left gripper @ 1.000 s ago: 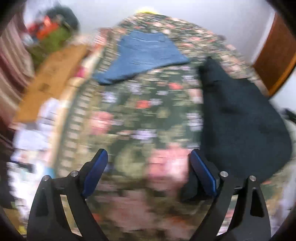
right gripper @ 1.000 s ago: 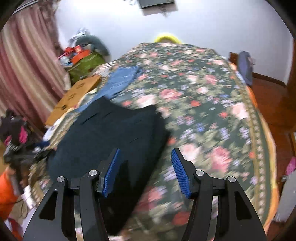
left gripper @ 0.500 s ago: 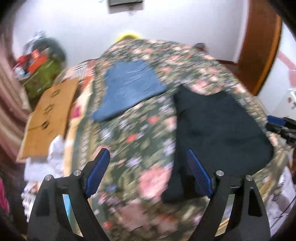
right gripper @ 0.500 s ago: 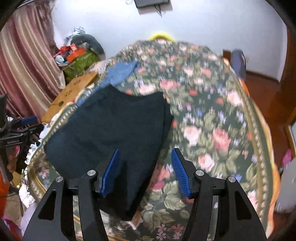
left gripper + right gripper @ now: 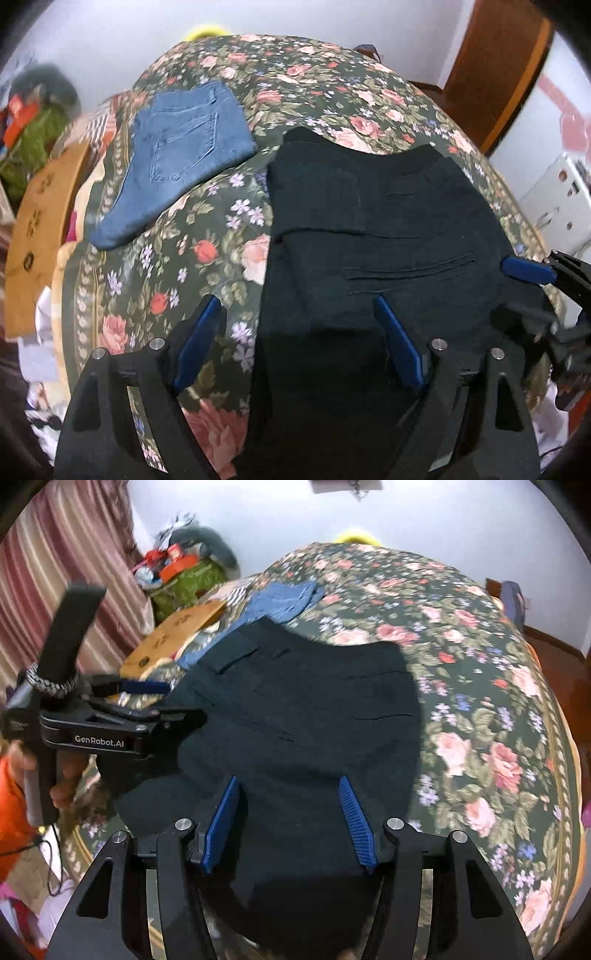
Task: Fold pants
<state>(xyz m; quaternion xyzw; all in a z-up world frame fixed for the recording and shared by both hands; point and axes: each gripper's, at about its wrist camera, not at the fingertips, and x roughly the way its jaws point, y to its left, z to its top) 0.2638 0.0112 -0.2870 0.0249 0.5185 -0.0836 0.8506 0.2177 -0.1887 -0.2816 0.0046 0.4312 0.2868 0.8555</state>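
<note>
Dark navy pants lie spread on the floral bedspread, waist end toward the far side; they also show in the right wrist view. My left gripper is open over the pants' near left edge, one finger over the bedspread, one over the cloth. My right gripper is open just above the near part of the pants. The left gripper also shows at the left of the right wrist view; the right gripper shows at the right of the left wrist view. Neither holds cloth.
Folded blue jeans lie on the bed's far left. A cardboard sheet and a cluttered green bag stand beside the bed on the left. A wooden door is at the far right. The bed's near edge is just below both grippers.
Both grippers have moved in over the dark pants and closer to each other. The left one swung right, from over the bedspread to the pants' edge. Both stay open.
</note>
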